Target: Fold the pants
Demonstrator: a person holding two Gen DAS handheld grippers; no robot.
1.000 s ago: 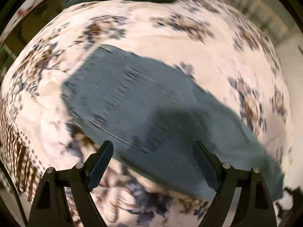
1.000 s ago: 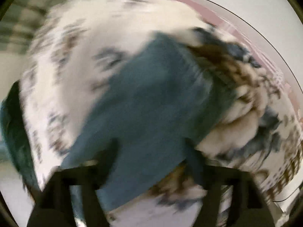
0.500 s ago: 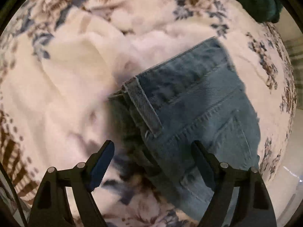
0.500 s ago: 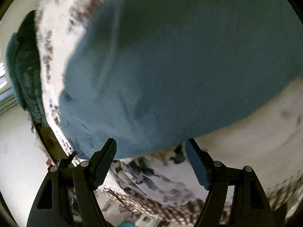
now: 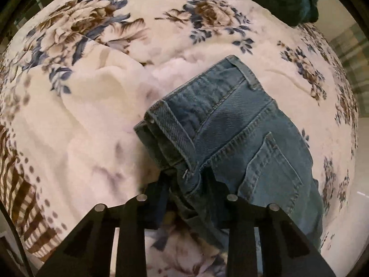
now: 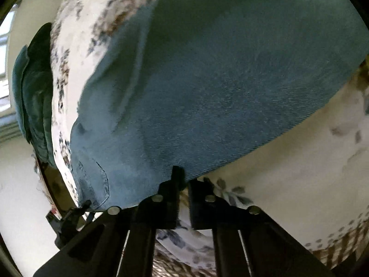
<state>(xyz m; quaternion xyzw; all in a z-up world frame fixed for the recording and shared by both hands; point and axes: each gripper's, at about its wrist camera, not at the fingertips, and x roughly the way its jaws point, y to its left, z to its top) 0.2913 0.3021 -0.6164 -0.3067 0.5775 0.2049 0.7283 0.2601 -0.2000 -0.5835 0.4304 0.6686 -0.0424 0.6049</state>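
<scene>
Left hand-held gripper (image 5: 186, 184) clamps blue denim pants (image 5: 242, 138) at waistband corner; right hand-held gripper (image 6: 183, 184) pinches their near edge on floral bed cover (image 5: 92, 115).

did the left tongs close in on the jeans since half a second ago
Yes. The left tongs stood wide open short of the jeans; now they have moved forward and pinched shut on the waistband corner, which lies on the floral blanket.

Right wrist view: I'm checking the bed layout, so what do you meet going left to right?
Dark green cloth → strip of floral bedspread → jeans, their edge at the right gripper.
</scene>
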